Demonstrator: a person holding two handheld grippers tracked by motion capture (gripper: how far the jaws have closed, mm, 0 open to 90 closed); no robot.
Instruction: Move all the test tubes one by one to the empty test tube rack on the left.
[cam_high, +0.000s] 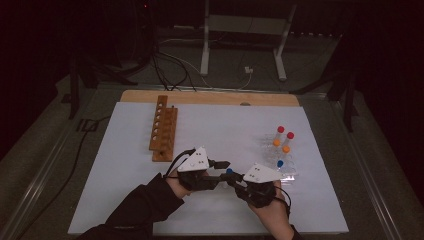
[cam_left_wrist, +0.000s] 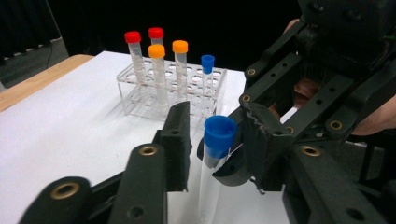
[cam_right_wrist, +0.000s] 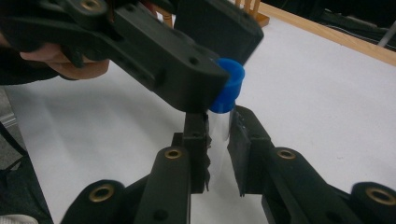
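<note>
I read no labels or writing anywhere. High view is dim; the blue-capped tube (cam_left_wrist: 215, 154) is mostly hidden btwn tools, above the white mat (cam_high: 225, 130), centre-front. Right gripper (cam_right_wrist: 218, 140) clamps its clear body. Left gripper (cam_left_wrist: 212, 135) straddles the cap, jaws apart.

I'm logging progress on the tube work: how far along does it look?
Early. One blue-capped tube is out of the clear rack, gripped on its body by the right claw, with the left claw open around its cap. Five capped tubes stand in the clear rack, and the wooden rack appears to hold none, so possibly the rest remain to be handled.
</note>
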